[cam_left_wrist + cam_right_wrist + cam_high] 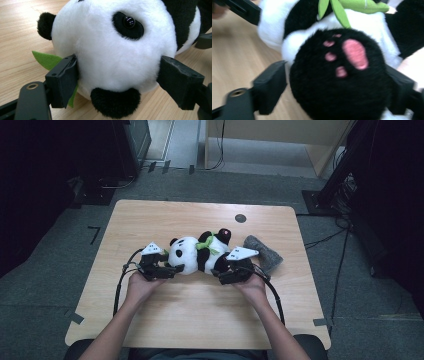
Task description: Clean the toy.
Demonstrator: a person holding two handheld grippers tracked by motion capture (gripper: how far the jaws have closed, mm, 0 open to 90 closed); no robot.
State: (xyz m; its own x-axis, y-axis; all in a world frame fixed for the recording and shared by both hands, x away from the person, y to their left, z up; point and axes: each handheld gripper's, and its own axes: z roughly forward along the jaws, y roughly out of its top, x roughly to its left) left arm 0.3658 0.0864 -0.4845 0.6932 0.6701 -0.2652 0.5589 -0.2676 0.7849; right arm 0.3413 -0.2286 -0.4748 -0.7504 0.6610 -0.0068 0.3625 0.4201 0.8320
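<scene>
A black-and-white panda plush with a green leaf scarf lies on its side in the middle of the wooden table. My left gripper is at its head end. In the left gripper view the jaws press into both sides of the white head, and a green leaf pokes out behind one pad. My right gripper is at the foot end. In the right gripper view its jaws clamp a black foot with pink paw pads.
A grey fuzzy cloth lies just right of the panda. A small black disc sits on the table farther back. Dark stands and cables line the floor on both sides. Bare wood lies in front of the hands.
</scene>
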